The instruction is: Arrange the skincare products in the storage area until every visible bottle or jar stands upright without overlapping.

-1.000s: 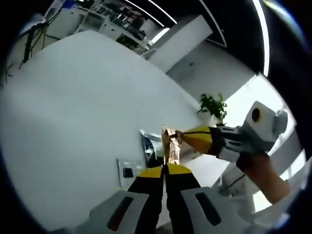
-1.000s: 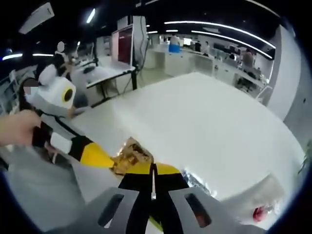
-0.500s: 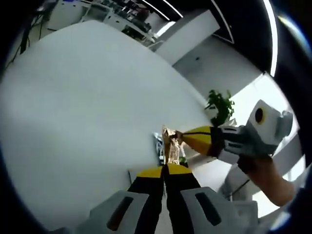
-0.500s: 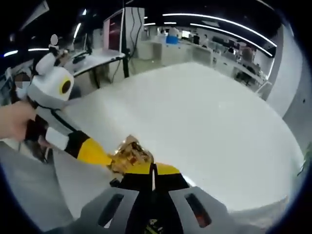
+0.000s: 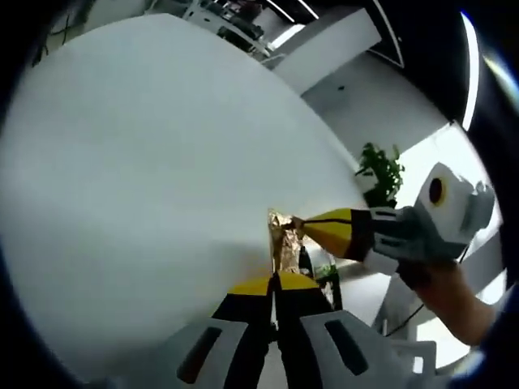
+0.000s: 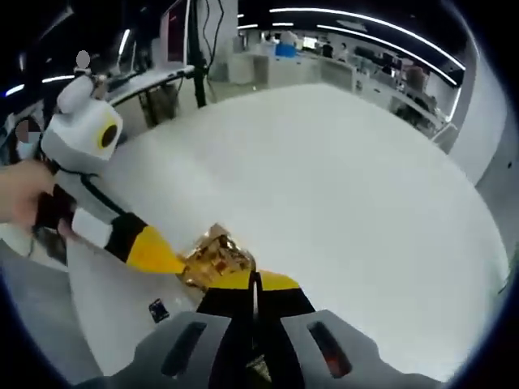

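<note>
A crinkled gold foil packet (image 5: 283, 241) hangs in the air above the white table (image 5: 146, 162). My left gripper (image 5: 274, 280) is shut on its lower edge. My right gripper (image 5: 297, 221) reaches in from the right and is shut on the packet's upper corner. In the right gripper view the same gold packet (image 6: 216, 257) sits just above my right gripper (image 6: 254, 280), with my left gripper (image 6: 186, 264) pinching it from the left. A small dark bottle (image 5: 306, 264) shows below the packet, partly hidden.
A potted plant (image 5: 379, 172) stands past the table's far edge. A small dark item (image 6: 158, 309) lies on the table (image 6: 340, 186) near its front edge. A hand (image 6: 20, 203) holds the left gripper. Desks and monitors stand beyond the table.
Both views have swung over the table, so the sachets and bag below have slid out of sight. The gold packet stays pinched between both grippers as before.
</note>
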### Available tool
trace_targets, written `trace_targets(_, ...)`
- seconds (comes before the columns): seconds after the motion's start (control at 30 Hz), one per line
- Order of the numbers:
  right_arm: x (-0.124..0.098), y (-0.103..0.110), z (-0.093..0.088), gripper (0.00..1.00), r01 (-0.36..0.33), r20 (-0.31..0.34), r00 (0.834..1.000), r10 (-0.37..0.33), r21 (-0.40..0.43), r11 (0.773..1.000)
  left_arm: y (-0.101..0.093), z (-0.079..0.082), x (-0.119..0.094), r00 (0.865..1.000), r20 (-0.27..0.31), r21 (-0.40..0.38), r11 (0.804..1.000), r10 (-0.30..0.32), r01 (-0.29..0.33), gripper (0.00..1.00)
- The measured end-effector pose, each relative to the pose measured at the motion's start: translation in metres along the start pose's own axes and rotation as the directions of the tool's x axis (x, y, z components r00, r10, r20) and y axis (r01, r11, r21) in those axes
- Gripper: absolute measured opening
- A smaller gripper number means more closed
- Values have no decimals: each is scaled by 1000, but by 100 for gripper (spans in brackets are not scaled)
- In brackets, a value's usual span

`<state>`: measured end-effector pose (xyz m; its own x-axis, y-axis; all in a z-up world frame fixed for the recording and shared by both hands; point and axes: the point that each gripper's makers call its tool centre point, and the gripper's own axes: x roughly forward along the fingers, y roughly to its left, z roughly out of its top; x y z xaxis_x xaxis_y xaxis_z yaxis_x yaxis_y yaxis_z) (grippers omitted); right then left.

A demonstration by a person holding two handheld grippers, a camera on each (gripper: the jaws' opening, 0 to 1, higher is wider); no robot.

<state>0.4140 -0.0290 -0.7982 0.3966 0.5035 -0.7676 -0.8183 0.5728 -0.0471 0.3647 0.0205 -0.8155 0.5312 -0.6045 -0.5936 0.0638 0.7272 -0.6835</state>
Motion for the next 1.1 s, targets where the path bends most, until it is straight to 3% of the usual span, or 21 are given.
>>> trace_targets(0.3,13,-1,-18,1,-14,-39,999,14,3,1000,10,-8,13,999,-42,-3,1000,16,-16,4)
trace_targets(0.83,22,-5,-18,2,-14,-35,999,14,14,1000,10,-9,15,999,-40,7,1000,10,-10,5)
trace_targets(1.0,25,-5,-22,2,-10,-33,999,11,12,1000,6,-9,11,999,-36,56,998,0,2,5)
trace_targets(1.1,24,-5,-22,2,-13,-31,999,14,13,1000,10,-8,8,999,-39,149,989,15,-9,4)
